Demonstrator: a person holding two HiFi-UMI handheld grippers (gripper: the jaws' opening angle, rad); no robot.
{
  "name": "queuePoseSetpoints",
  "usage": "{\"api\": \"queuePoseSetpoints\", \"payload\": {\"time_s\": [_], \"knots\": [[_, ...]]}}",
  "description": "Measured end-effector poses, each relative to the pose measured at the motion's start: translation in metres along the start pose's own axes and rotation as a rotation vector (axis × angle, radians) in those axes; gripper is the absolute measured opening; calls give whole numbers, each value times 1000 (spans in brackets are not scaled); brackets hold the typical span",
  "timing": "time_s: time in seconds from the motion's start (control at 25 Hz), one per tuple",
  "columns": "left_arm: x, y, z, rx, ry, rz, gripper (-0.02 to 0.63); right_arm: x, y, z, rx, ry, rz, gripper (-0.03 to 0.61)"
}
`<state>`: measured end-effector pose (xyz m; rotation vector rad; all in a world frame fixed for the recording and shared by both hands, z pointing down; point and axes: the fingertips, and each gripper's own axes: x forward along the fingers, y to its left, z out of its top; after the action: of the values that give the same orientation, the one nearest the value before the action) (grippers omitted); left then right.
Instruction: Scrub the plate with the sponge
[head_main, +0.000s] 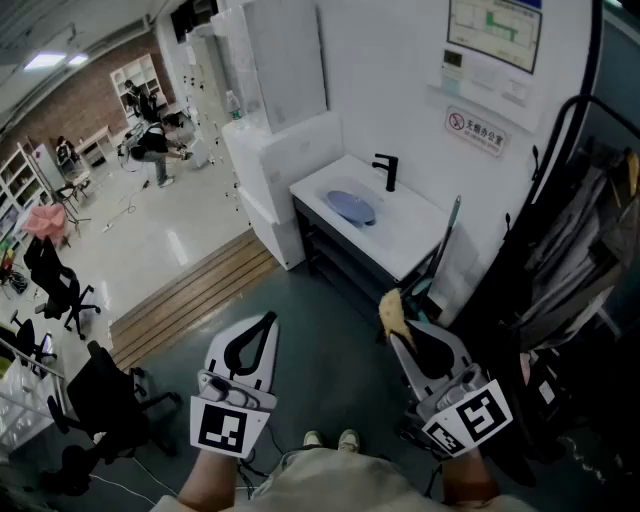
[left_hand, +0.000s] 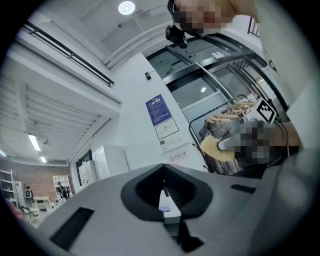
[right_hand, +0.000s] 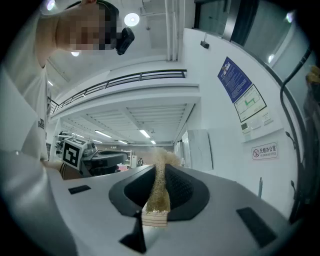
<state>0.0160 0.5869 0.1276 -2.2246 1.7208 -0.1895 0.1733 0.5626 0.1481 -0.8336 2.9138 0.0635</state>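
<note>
A blue plate (head_main: 352, 207) lies in the basin of a white sink counter (head_main: 405, 248) against the wall, below a black faucet (head_main: 386, 172). Both grippers are held well short of the counter, over the grey floor. My right gripper (head_main: 397, 336) is shut on a yellow sponge (head_main: 392, 312); in the right gripper view the sponge (right_hand: 161, 182) stands squeezed thin between the jaws of that gripper (right_hand: 157, 202). My left gripper (head_main: 266, 322) is shut with nothing in it, its jaws (left_hand: 164, 194) pressed together. The sponge (left_hand: 216, 146) also shows in the left gripper view.
A black rack hung with clothes (head_main: 585, 250) stands at the right, close to the right gripper. A green-handled tool (head_main: 446, 238) leans on the counter's near end. A wooden step (head_main: 190, 292) and black office chairs (head_main: 58, 282) are at the left.
</note>
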Motion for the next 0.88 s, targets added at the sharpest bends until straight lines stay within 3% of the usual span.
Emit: {"api": "queuePoseSetpoints", "payload": {"time_s": [0.32, 0.88], "knots": [[8, -1, -1, -14, 1, -15, 6, 0, -10, 7, 44, -52, -11, 67], [40, -8, -11, -32, 13, -11, 6, 13, -36, -17, 49, -4, 0, 67]]}}
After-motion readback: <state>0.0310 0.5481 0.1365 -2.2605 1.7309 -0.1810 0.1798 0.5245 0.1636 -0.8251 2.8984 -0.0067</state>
